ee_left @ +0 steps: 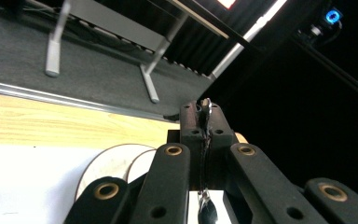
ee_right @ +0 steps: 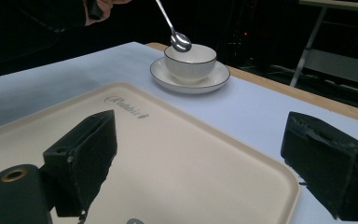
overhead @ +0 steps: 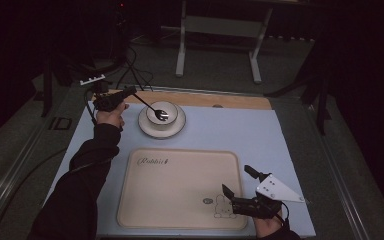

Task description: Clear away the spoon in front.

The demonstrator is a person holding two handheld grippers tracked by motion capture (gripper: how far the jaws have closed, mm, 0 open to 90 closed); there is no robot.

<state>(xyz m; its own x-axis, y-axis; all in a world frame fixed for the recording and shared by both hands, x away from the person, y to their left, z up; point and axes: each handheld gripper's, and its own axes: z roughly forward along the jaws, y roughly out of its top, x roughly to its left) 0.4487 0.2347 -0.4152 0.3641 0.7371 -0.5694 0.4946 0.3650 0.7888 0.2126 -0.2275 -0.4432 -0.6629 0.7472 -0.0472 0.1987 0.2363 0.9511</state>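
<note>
At the far left of the table (overhead: 280, 135), which is covered by a pale blue mat, we see the left hand-held gripper (overhead: 128, 92) with its jaws closed on the handle of a metal spoon (overhead: 152, 108). In the left gripper view the thin handle is pinched between the two black jaws. The spoon slants down to the right, and its bowl hangs over the mouth of a white cup (overhead: 162, 114). In the right gripper view the spoon's bowl sits just above the cup's rim; we cannot tell what, if anything, is inside the cup. The cup stands on a white saucer (overhead: 162, 129).

Nearer to us, a cream tray (overhead: 180, 190) with the word "Rabbit" and a small rabbit drawing lies flat, its surface bare.

At the right, the right hand-held gripper (overhead: 240, 181) hovers over the tray's right edge, jaws spread wide and holding nothing.
</note>
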